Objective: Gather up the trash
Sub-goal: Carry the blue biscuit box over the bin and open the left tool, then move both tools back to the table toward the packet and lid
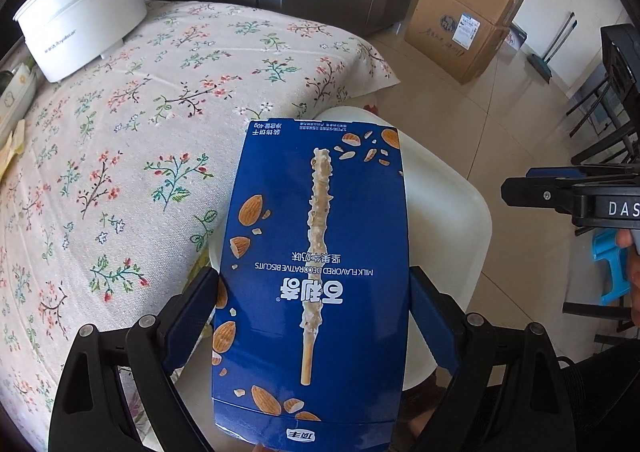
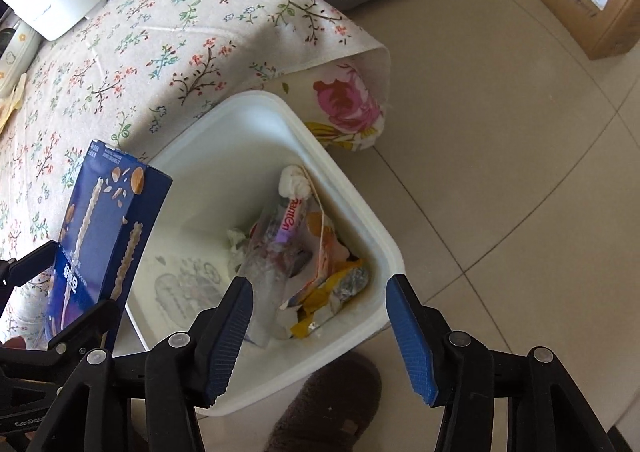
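The blue box is gripped by the left tool above the edge of the bin, not yet dropped. Wrappers already lie inside. The right tool is held open and empty over the bin.

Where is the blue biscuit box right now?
The blue biscuit box is clamped in the left hand-held gripper, above the white trash bin's table-side rim.

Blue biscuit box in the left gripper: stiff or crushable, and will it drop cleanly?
The biscuit box is thin carton, probably light and possibly empty. Its sides look straight between the left gripper fingers, so stiff enough. Flat-sided, it should drop into the white bin without rolling.
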Demonstrator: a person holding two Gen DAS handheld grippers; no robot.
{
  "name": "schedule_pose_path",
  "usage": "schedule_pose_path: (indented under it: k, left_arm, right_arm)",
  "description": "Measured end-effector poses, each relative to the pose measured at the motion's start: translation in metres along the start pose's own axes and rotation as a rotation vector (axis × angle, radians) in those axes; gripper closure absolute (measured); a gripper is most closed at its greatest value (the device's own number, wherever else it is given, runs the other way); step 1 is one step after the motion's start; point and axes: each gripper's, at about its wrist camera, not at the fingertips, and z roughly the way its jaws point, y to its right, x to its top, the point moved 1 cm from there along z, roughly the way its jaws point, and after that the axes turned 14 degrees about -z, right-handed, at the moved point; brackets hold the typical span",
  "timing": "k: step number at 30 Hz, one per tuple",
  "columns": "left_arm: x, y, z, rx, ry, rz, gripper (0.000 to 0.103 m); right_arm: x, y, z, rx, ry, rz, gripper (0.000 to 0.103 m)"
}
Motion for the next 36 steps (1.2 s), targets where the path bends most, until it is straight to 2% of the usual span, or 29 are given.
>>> schedule_pose_path:
  k: [7, 16, 20, 27, 36]
  left_arm:
    - [0.003, -0.003, -0.012, -0.012, 0.027, -0.003, 0.004]
    - [0.0, -0.034, -0.038, 0.001, 0.063, -0.048, 0.004]
    - [-0.002, -0.067, -0.05, 0.03, 0.081, -0.093, 0.004]
    - [-0.005, -0.141, -0.082, 0.077, 0.141, -0.236, 0.004]
    - [-0.021, -0.237, -0.116, 0.152, 0.199, -0.406, 0.004]
  right_arm:
    - [0.003, -0.006, -0.003, -0.007, 0.007, -0.016, 0.042]
    - [0.012, -0.023, -0.007, -0.011, 0.019, -0.042, 0.041]
    - [0.022, -0.043, -0.008, -0.019, 0.029, -0.078, 0.039]
    - [0.042, -0.089, -0.003, -0.011, 0.04, -0.154, 0.036]
    - [0.074, -0.169, 0.011, 0.029, 0.056, -0.258, 0.034]
